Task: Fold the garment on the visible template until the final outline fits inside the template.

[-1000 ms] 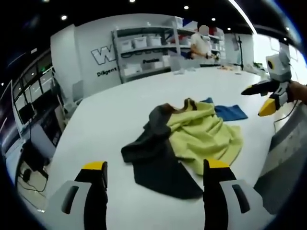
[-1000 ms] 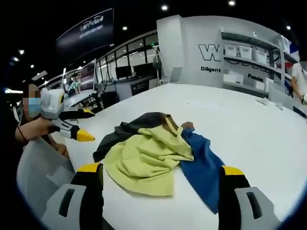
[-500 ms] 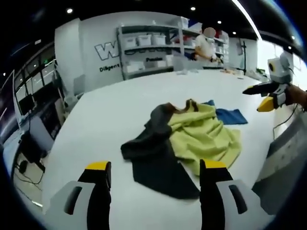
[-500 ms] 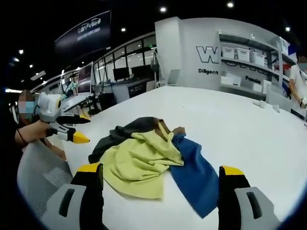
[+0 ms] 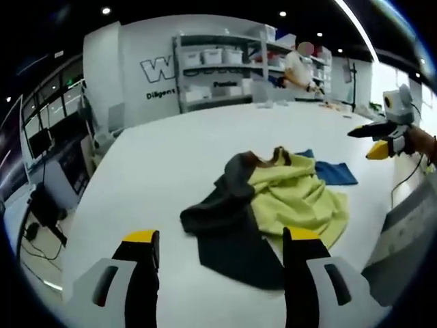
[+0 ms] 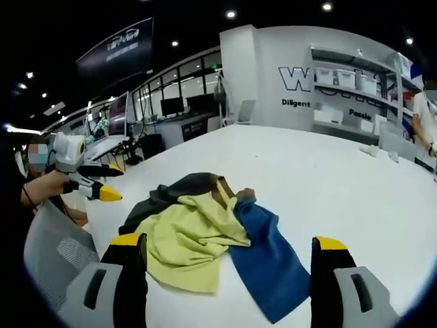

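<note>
A crumpled garment (image 5: 273, 205) with dark grey, yellow-green and blue panels lies in a heap on the white table (image 5: 177, 150). In the right gripper view the garment (image 6: 205, 229) shows its blue panel nearest me. My left gripper (image 5: 218, 239) hangs open above the table's near edge, short of the dark panel, nothing between its jaws. My right gripper (image 6: 229, 242) is also open and holds nothing, hovering before the blue and yellow cloth. The right gripper (image 5: 382, 140) appears far right in the left gripper view; the left gripper (image 6: 89, 181) appears at left in the right gripper view.
Grey shelving (image 5: 218, 68) with white bins stands beyond the table, and a person (image 5: 300, 65) works near it. Small items (image 6: 382, 152) lie on the far table. A grey mesh chair back (image 6: 58, 256) is close at the left. Desks with monitors (image 6: 164, 109) line the windows.
Both views have shifted slightly. In the right gripper view the garment now sits lower and closer; in the left gripper view it sits a little to the right. The cloth itself lies unchanged.
</note>
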`<state>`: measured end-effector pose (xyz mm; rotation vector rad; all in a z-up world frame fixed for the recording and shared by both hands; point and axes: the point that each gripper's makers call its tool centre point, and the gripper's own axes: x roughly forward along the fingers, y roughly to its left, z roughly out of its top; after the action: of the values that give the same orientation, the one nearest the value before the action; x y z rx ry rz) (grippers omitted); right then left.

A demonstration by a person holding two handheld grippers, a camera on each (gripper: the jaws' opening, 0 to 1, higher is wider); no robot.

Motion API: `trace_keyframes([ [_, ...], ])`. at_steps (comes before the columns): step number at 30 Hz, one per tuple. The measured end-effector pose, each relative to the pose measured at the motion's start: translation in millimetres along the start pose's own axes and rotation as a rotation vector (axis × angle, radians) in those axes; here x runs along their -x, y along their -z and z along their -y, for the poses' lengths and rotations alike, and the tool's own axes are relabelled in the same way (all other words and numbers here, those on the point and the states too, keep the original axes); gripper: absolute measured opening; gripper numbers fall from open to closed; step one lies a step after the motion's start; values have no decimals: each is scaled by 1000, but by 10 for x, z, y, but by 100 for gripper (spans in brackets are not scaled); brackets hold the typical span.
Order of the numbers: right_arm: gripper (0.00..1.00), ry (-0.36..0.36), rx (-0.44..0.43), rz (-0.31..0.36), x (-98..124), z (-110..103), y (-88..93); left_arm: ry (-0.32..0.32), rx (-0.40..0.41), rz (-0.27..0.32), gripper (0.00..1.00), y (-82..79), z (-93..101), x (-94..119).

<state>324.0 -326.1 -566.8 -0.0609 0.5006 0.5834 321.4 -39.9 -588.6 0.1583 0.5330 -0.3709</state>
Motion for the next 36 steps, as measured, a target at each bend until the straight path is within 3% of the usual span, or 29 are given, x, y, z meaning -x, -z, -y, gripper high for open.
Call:
trace_keyframes([
  [11,93,-5,18,-51,-147,197,73,14,109,-30,58,14,-45,-147],
  [16,89,-9,15,-80,-240,277,175,22,99,-68,55,90,-9,-234],
  [26,70,15,34,-120,-447,461,359,93,58,-167,46,273,173,-488],
  [32,60,39,42,-167,-554,567,501,116,29,-183,41,327,236,-619],
  [36,59,44,39,-183,-610,606,558,116,23,-186,38,351,264,-685],
])
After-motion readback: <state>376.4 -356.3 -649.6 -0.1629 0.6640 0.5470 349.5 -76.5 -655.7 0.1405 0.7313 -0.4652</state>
